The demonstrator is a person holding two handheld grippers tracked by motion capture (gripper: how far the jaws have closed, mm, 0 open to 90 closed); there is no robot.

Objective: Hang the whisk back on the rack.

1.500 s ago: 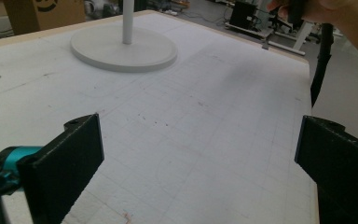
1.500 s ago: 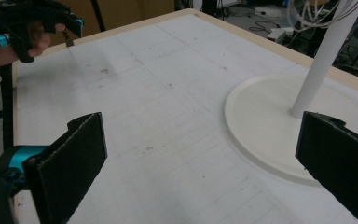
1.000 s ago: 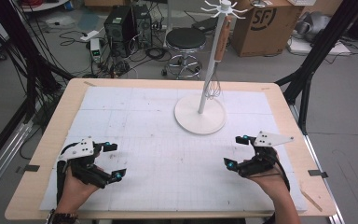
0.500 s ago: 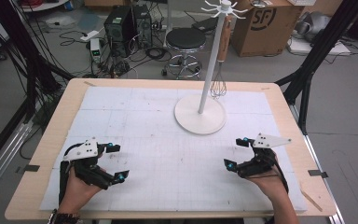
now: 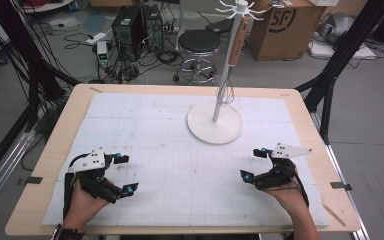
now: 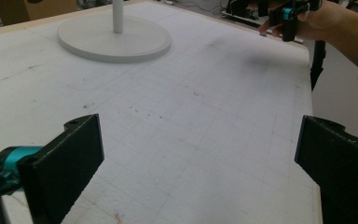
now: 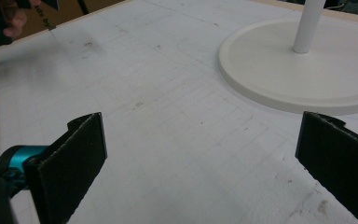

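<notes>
Each black claw (image 5: 124, 174) carries teal knobs and a grey three-cornered plate on top.

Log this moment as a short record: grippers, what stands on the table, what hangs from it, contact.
left gripper: open, holds nothing, low over the mat
right gripper: open, holds nothing, low over the mat
stand: white, round base, upright at the far middle of the white mat
whisk: wooden handle, hangs from the stand's top hooks
contact: neither gripper touches stand or whisk
</notes>
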